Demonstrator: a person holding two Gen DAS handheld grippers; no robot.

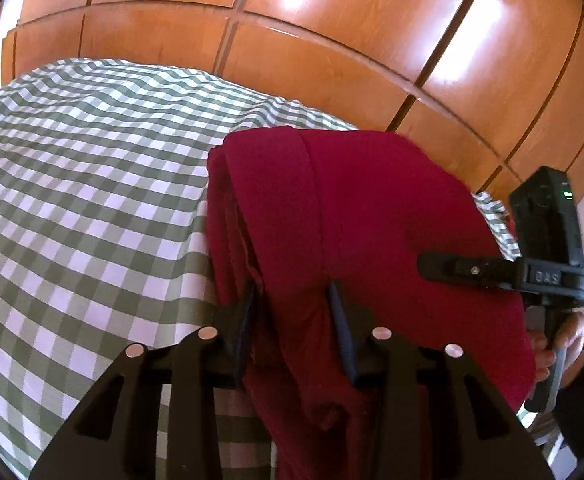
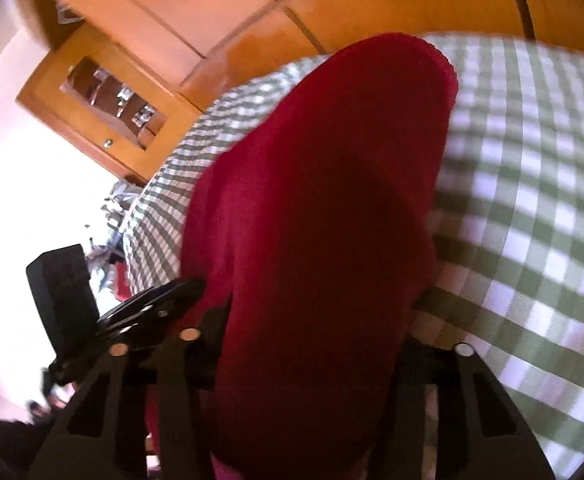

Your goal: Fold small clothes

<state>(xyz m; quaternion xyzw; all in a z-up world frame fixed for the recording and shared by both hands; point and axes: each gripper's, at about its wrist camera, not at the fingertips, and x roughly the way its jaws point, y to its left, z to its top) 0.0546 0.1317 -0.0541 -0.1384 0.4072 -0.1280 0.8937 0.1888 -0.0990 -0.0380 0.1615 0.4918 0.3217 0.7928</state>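
My left claw (image 1: 296, 304) is clenched on a bunched fold of the red garment (image 1: 372, 216), cloth pinched between both pads. My right claw (image 2: 312, 320) has red cloth draped over it and between its fingers; I cannot tell whether its pads press on it. The garment lies folded on the green-and-white checked cloth (image 1: 83, 184), near that cloth's far edge. Beyond the checked cloth stand glossy wooden wardrobe panels (image 1: 332, 40).
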